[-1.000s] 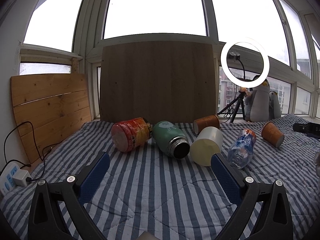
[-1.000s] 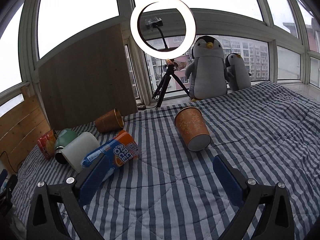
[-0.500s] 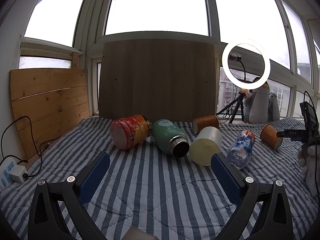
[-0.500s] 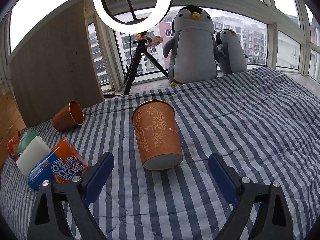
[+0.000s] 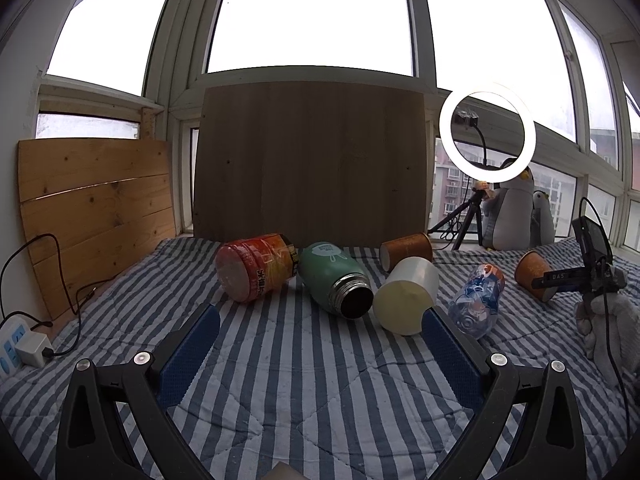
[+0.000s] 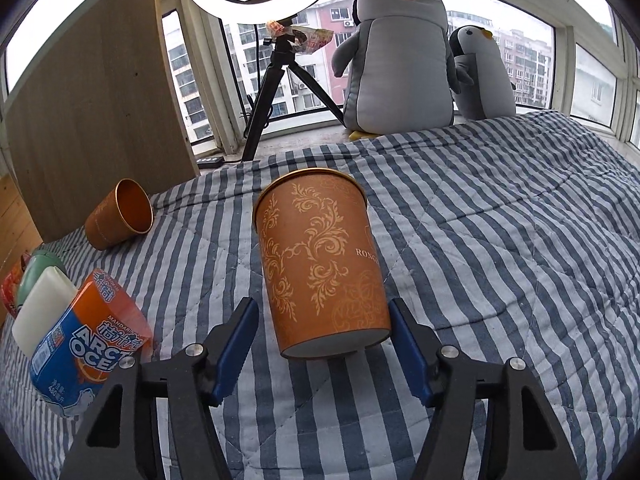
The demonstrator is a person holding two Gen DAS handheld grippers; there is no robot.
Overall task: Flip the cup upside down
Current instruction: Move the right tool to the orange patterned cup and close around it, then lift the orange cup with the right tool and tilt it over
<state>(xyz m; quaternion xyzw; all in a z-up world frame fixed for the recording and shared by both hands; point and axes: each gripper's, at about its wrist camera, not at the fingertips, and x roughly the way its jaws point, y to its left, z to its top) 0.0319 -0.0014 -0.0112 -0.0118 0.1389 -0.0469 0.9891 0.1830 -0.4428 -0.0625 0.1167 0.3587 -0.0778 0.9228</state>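
An orange paper cup with a gold leaf pattern [image 6: 320, 264] lies on its side on the striped quilt, base toward me. My right gripper [image 6: 324, 344] is open, its blue fingers [image 6: 236, 344] on either side of the cup's base, a small gap showing on each side. The same cup shows far right in the left wrist view [image 5: 530, 272], with the right gripper's body [image 5: 576, 276] in a gloved hand in front of it. My left gripper [image 5: 320, 348] is open and empty, low over the quilt in front of the row of containers.
A second orange cup [image 6: 120, 220] lies on its side at the back. A red jar [image 5: 256, 268], green flask [image 5: 336, 280], white cup [image 5: 406, 300] and plastic bottle [image 5: 476, 300] lie in a row. Ring light tripod [image 6: 276, 76] and penguin toys [image 6: 400, 52] stand behind. Wooden boards [image 5: 308, 160] lean at the window.
My right gripper has moved forward to the patterned cup and narrowed, so the cup's base now sits between its fingers. The left gripper has stayed nearly still.
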